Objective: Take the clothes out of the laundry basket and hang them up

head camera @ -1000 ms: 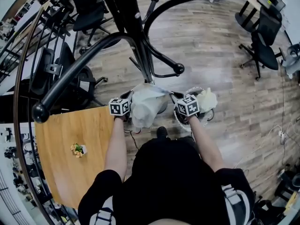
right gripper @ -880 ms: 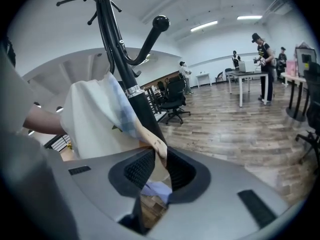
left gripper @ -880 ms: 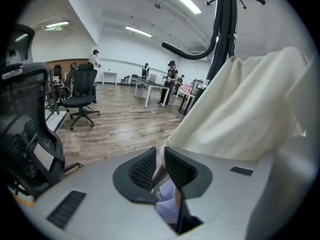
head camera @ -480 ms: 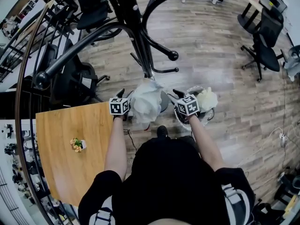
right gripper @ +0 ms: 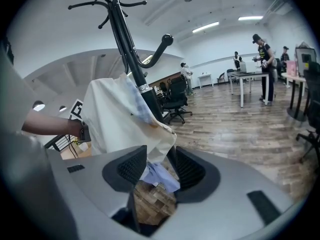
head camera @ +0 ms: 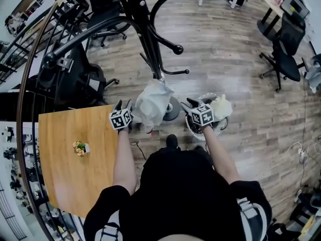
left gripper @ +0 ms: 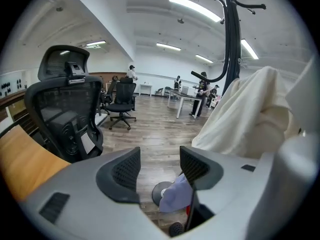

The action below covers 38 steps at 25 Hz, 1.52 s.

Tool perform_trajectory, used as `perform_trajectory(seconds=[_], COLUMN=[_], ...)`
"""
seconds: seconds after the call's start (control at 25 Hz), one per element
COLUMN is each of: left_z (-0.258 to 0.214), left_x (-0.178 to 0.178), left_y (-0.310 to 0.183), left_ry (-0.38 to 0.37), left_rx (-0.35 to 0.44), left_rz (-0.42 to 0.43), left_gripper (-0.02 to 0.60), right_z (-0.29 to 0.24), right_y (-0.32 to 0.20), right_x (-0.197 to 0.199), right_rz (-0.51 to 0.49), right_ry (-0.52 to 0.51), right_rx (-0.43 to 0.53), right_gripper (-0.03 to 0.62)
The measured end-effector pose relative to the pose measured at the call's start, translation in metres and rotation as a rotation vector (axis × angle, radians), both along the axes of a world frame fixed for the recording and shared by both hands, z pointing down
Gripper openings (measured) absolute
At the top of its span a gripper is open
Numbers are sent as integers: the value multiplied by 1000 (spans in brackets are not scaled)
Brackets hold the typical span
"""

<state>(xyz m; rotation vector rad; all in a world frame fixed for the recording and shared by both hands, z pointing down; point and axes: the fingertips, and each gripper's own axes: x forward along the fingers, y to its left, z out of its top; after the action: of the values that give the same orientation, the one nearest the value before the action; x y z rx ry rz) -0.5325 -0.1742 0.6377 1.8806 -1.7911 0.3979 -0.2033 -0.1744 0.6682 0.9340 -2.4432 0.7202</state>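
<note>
A cream garment (head camera: 153,102) hangs from the black coat rack (head camera: 143,29) and droops beside its pole. My left gripper (head camera: 123,106) stands off to the garment's left. Its jaws have just been opening and are open with nothing between them (left gripper: 160,164); the garment (left gripper: 250,119) fills that view's right side. My right gripper (head camera: 189,104) is at the garment's right, and its jaws have also just been opening. They stand open (right gripper: 161,166); the garment's hem (right gripper: 150,149) dangles just beyond the pads, unpinched. The laundry basket (head camera: 192,127) on the floor holds more pale clothes (head camera: 221,107).
A wooden table (head camera: 70,154) with a small plant (head camera: 80,147) sits at my left. A black office chair (left gripper: 70,109) stands just beyond it. The rack's round base (head camera: 173,109) is at my feet. More chairs (head camera: 286,49), desks and people are farther off.
Both grippers have let go of the cream garment, which now hangs by itself. The left gripper has drawn away to the left; the right one has backed off slightly.
</note>
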Motion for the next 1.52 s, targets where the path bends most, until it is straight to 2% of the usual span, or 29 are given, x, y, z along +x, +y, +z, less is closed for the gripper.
perform_trajectory(seconds=[0.2,0.36,0.56,0.76,1.0,1.2,1.36,1.52], left_z=[-13,-22,-14,-4,2,12,12,2], left_x=[-4,9,37,85,157,222,282,344], left_y=[26,57,99,132,148,152,144,126], left_ry=[-6,-5,14,27,42,89,140,141], left_rx=[35,42,22,-8,-19,-26,-16,-8], left_rz=[-57,-98,-129,-111,-52,26,160,298], left_gripper=[245,245,245,245,245,245,245,245], right_z=[-2,-7,-14,-8,2,26,34,29], right_y=[13,24,43,73,107,142,157,165], right_x=[-1,11,41,92,165,239,298,346], right_rz=[-52,-92,-106,-80,-16,96,202,305], right_ry=[-9,-12,-8,-3,-1,9,-1,-12], right_rx=[5,7,17,-1,-17,-62,-71,-60], right_gripper=[193,193,193,193,193,192,192,192])
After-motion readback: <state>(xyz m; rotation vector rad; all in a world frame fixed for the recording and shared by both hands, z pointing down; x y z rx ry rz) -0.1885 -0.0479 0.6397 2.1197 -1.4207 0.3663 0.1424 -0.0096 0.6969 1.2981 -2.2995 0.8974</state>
